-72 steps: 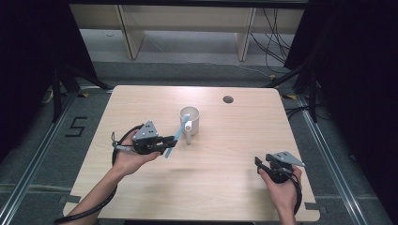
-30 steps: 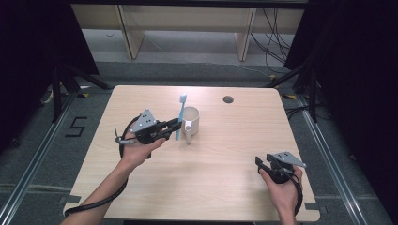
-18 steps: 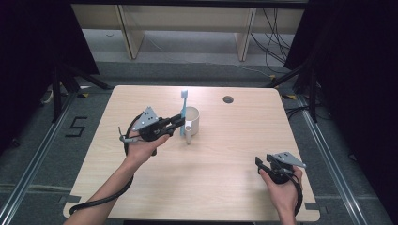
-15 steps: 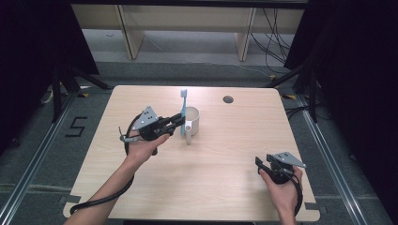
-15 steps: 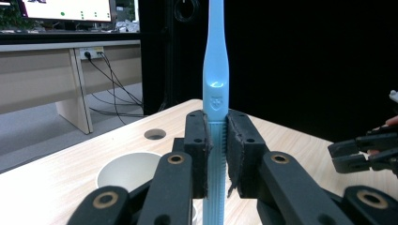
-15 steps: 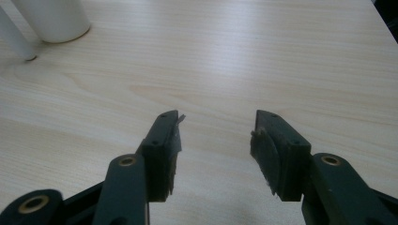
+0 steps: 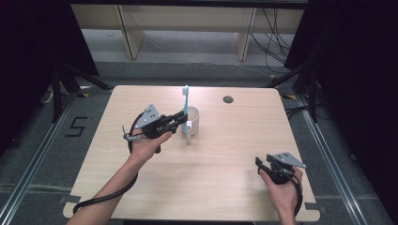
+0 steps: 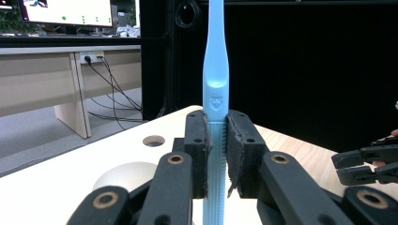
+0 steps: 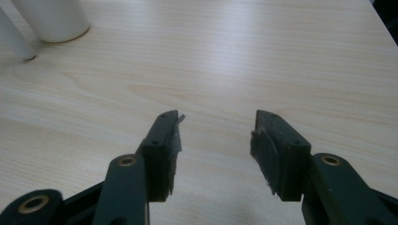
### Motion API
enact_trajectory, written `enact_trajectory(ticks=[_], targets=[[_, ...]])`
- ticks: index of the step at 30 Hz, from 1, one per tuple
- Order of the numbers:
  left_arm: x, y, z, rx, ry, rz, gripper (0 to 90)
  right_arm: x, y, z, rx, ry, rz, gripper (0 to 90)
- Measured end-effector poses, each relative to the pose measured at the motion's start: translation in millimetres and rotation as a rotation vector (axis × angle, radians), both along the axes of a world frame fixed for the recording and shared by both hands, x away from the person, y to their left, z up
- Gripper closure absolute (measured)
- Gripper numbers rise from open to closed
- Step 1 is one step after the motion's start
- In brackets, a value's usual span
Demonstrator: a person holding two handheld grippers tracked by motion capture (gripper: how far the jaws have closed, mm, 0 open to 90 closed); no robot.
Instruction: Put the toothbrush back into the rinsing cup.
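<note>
A light blue toothbrush [image 7: 185,100] stands upright, head up, with my left gripper [image 7: 181,116] shut on its handle. In the left gripper view the pads press the toothbrush [image 8: 216,70] from both sides, my left gripper [image 8: 217,154] level above the table. A white cup [image 7: 193,121] stands just right of the jaws; the brush's lower end hangs by its left rim. Part of the cup [image 8: 123,174] lies below the jaws. My right gripper [image 7: 259,164] rests near the table's front right, and my right gripper [image 9: 216,145] is open over bare wood.
A small white upright piece [image 7: 188,134] stands against the cup's near side, and the white piece [image 9: 11,36] sits left of the cup [image 9: 54,18]. A round cable hole [image 7: 228,99] lies at the back of the wooden table [image 7: 225,187]. Shelving stands beyond.
The left gripper has carried the toothbrush from a low slant left of the cup to upright at the cup's rim, shifting slightly right in the last second. The right hand has stayed still.
</note>
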State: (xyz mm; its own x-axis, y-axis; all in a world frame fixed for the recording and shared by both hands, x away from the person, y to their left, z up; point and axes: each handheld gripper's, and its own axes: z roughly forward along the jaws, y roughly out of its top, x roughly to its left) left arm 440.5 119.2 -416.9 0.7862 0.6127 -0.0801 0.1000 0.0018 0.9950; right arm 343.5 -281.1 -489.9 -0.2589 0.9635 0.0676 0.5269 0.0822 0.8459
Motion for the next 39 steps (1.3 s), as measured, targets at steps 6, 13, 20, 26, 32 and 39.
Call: enact_trajectory(ticks=[6, 13, 20, 26, 32, 39], targets=[[2.3, -2.2, -1.9, -0.008, -0.005, 0.009, 78.6, -2.3, -2.5, 3.4, -0.040, 0.018, -0.015, 51.7], [4.7, -4.0, -2.6, -0.014, -0.013, 0.016, 78.6, -2.3, -2.9, 3.7, -0.041, 0.016, -0.015, 51.7], [7.8, -6.3, -3.7, -0.017, -0.022, 0.019, 78.6, -2.2, -2.8, 3.4, -0.021, 0.006, -0.006, 51.6], [11.0, -6.8, -5.5, -0.020, -0.026, 0.026, 78.6, -1.8, -2.1, 3.0, -0.018, 0.004, -0.006, 51.7], [14.9, -6.9, -8.8, -0.022, -0.021, 0.032, 78.6, -2.2, -2.1, 3.1, -0.020, 0.006, -0.015, 51.7], [17.5, -9.6, -14.5, -0.009, -0.022, 0.040, 78.6, -2.8, -0.5, 2.4, 0.007, 0.010, -0.018, 51.6]])
